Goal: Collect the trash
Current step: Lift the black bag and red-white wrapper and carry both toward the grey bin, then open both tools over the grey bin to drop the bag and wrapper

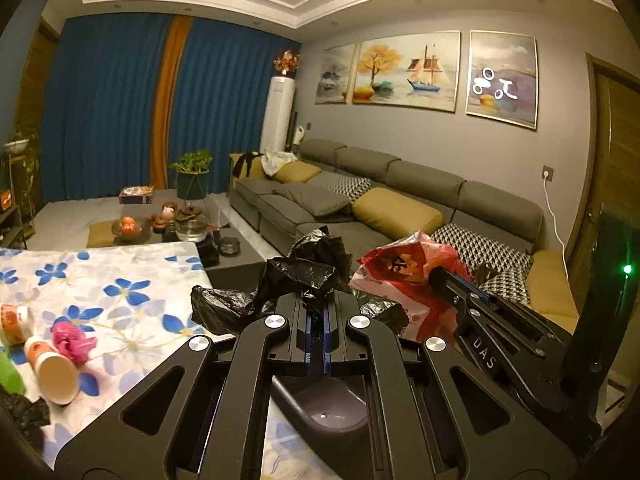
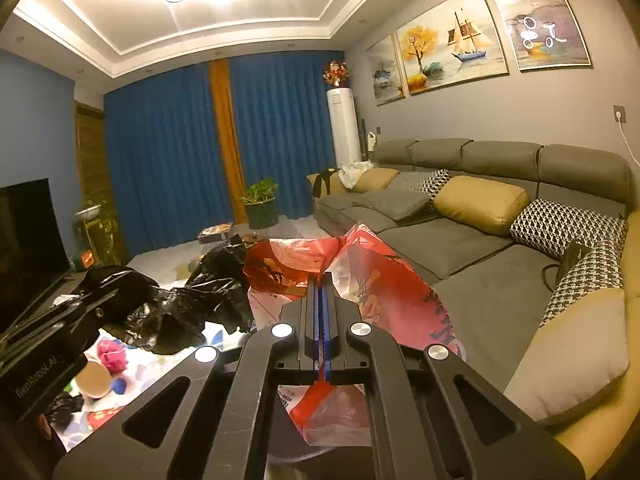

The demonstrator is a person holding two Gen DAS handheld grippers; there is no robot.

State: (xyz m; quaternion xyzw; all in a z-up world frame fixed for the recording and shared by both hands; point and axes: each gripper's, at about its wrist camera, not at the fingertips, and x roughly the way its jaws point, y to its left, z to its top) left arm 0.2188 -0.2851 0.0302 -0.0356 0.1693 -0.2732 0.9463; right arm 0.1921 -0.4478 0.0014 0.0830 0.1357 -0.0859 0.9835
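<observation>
My left gripper (image 1: 318, 300) is shut on a crumpled black plastic bag (image 1: 280, 284), held up above the table edge. My right gripper (image 2: 322, 280) is shut on a red and white plastic bag (image 2: 372, 280), held up beside the black bag (image 2: 180, 308). In the left wrist view the right gripper (image 1: 436, 274) reaches into the red bag (image 1: 400, 268) from the right. On the floral tablecloth (image 1: 120, 280) lie a pink crumpled wrapper (image 1: 72, 340), a paper cup (image 1: 54, 368) on its side and an orange-labelled bottle (image 1: 14, 324).
A dark bin (image 1: 320, 404) sits below the left gripper. A grey sofa (image 2: 460, 240) with cushions runs along the right wall. A low tea table (image 1: 172, 224) with fruit and teaware stands beyond the floral table. A television (image 2: 28, 220) is at the left.
</observation>
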